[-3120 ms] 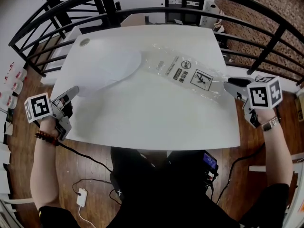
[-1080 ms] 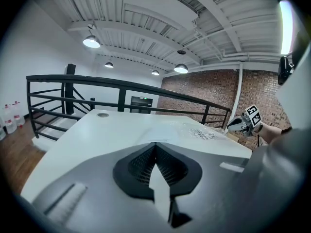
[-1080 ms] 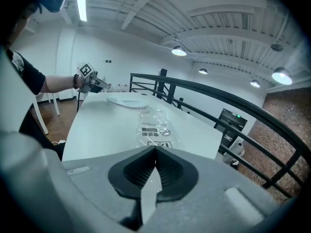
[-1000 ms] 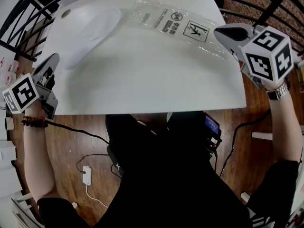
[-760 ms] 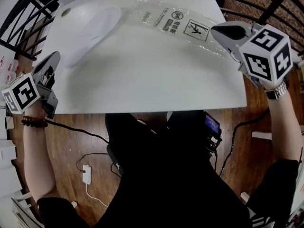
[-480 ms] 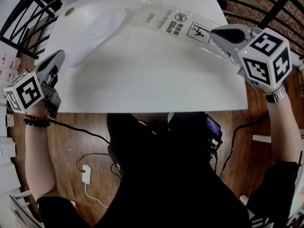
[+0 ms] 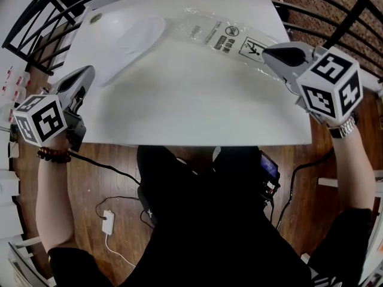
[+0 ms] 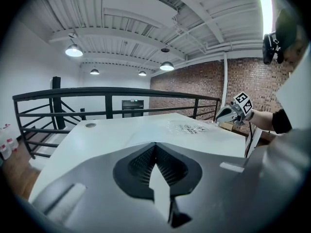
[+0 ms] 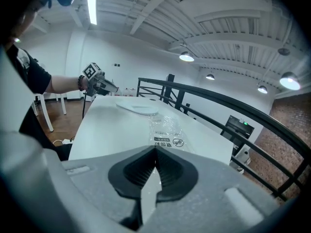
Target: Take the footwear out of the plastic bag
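The white flat footwear [image 7: 134, 37] lies on the white table [image 7: 191, 100] at its far left, outside the clear printed plastic bag [image 7: 218, 33], whose open end lies right beside it. My left gripper [image 7: 87, 73] hovers shut and empty at the table's left edge, short of the footwear. My right gripper [image 7: 266, 52] is shut, its tip over the bag's near end by the printed label; touching or not I cannot tell. The right gripper view shows the bag [image 9: 165, 127] ahead of the jaws, the footwear [image 9: 138, 107] beyond it and the left gripper [image 9: 104, 86] far off.
A black railing [image 7: 36, 11] runs round the table's far and side edges. A small round cap [image 7: 96, 18] sits in the table's far left corner. Cables and a power strip [image 7: 108, 223] lie on the wooden floor by my legs.
My left gripper has come in and up towards the table's left edge. My right gripper has edged left, closer to the bag's printed end. Footwear and bag lie as before.
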`<action>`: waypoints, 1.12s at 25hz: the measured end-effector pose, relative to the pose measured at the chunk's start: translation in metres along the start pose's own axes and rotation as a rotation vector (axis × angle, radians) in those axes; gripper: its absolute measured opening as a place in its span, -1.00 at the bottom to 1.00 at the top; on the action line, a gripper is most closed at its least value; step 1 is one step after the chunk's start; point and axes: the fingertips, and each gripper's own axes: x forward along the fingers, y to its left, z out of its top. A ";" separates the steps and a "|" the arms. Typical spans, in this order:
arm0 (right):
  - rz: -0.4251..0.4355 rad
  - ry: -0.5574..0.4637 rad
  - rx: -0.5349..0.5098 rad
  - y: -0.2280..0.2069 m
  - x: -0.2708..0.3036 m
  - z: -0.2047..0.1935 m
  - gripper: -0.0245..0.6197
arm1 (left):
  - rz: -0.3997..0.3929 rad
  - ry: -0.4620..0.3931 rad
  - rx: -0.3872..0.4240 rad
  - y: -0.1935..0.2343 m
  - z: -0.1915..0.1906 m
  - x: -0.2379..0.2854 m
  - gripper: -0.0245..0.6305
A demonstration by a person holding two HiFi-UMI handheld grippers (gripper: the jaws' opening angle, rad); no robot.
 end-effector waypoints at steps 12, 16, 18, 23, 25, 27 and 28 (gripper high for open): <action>0.029 -0.050 -0.014 0.030 -0.004 0.016 -0.95 | -0.087 -0.024 0.085 -0.067 0.012 0.000 -0.87; 0.040 -0.073 -0.019 0.046 -0.008 0.023 -0.95 | -0.106 -0.036 0.103 -0.089 0.013 -0.003 -0.87; 0.047 -0.082 -0.024 0.056 -0.011 0.027 -0.95 | -0.116 -0.051 0.109 -0.103 0.014 -0.006 -0.87; 0.059 -0.110 -0.031 0.082 -0.017 0.036 -0.95 | -0.166 -0.098 0.105 -0.137 0.013 -0.010 -0.87; 0.064 -0.133 -0.032 0.094 -0.021 0.042 -0.95 | -0.188 -0.101 0.110 -0.153 0.012 -0.013 -0.88; 0.068 -0.154 -0.032 0.107 -0.027 0.046 -0.95 | -0.199 -0.123 0.125 -0.169 0.017 -0.016 -0.87; 0.071 -0.164 -0.032 0.114 -0.030 0.048 -0.95 | -0.204 -0.133 0.132 -0.177 0.019 -0.018 -0.87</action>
